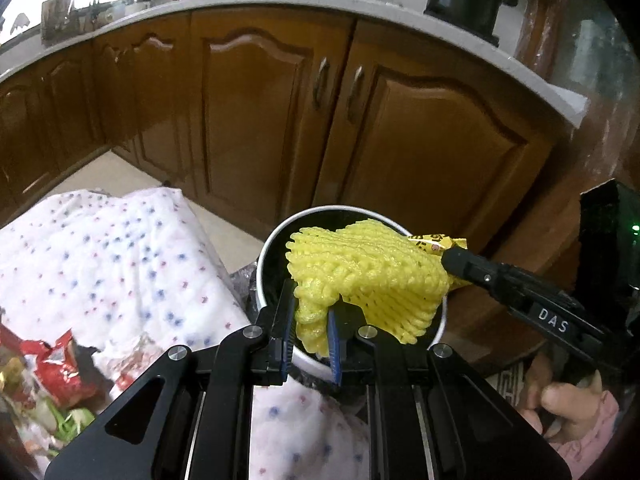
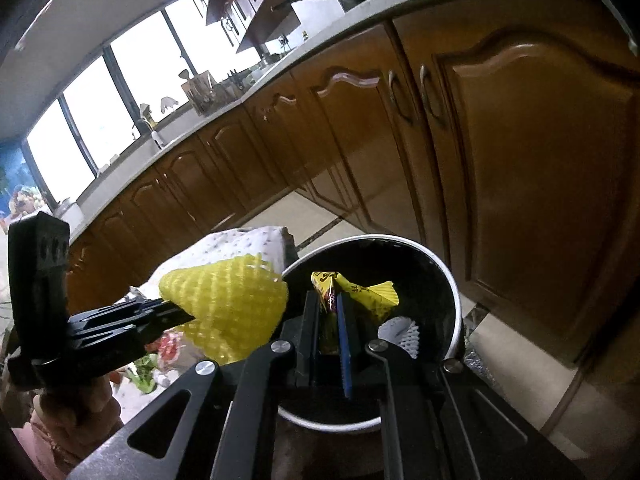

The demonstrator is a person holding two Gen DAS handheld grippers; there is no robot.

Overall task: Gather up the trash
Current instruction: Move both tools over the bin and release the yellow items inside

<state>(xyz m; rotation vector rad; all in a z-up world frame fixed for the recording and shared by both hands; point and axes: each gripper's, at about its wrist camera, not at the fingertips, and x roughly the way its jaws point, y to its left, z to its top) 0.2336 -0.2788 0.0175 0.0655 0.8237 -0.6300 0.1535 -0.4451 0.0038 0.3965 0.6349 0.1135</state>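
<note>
Cabinets (image 1: 248, 120): brown wood doors with arched panels and metal handles, running under a pale worktop (image 1: 240, 4) that carries a black pot (image 1: 464, 0). Floor (image 2: 520, 392): light tiles with dark strips. Table (image 1: 100, 264): covered by a white cloth with red and blue dots; at its near left corner lie a red wrapper (image 1: 60, 368) and some green scraps (image 1: 68, 424). Bin (image 1: 276, 240): round, white rim, black inside, standing on the floor just beside the table edge and in front of the cabinets; the right wrist view shows a white foam net (image 2: 400, 334) lying inside it. Left gripper (image 1: 312, 332): black frame, blue pads, jaws closed tight on a yellow foam net (image 1: 360, 272), pinching its lower end; the net spreads up and to the right and hangs over the bin's opening. Right gripper (image 2: 332, 320): jaws nearly together, clamped on a yellow wrapper (image 2: 360, 292) with dark print, whose crumpled end sticks out past the fingertips above the bin's black interior. In the left wrist view the right gripper reaches in from the right, its tip just behind the net, with the wrapper showing beside it. A hand (image 1: 560, 404) in a pink sleeve grips the right gripper's handle at the lower right of that view.
</note>
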